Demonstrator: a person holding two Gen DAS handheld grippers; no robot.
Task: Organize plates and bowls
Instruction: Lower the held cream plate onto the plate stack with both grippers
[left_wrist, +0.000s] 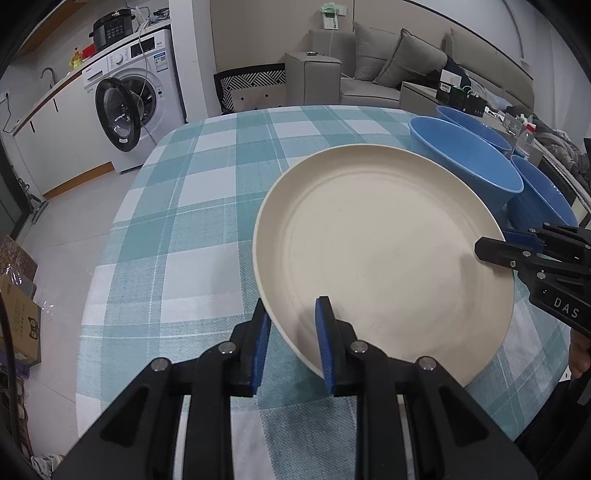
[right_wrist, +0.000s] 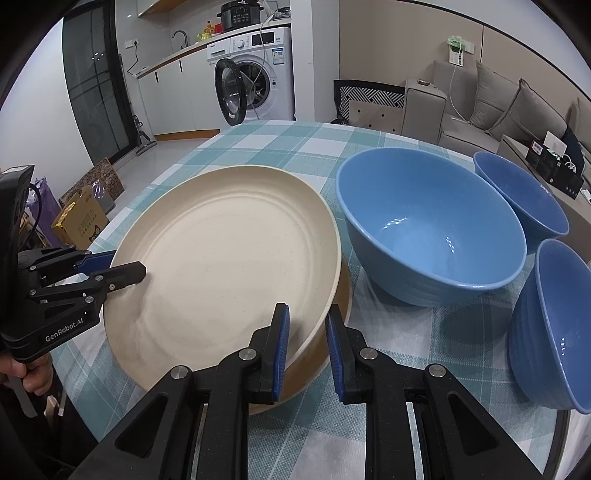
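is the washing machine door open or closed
Open. The washing machine door is swung out to its left side, leaving the drum opening uncovered, in both views.

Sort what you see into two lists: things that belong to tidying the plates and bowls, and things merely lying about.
Belonging to the job: cream plate, second plate beneath it, large blue bowl, two smaller blue bowls.

Lying about: washing machine, sofa, cardboard box, pressure cooker.
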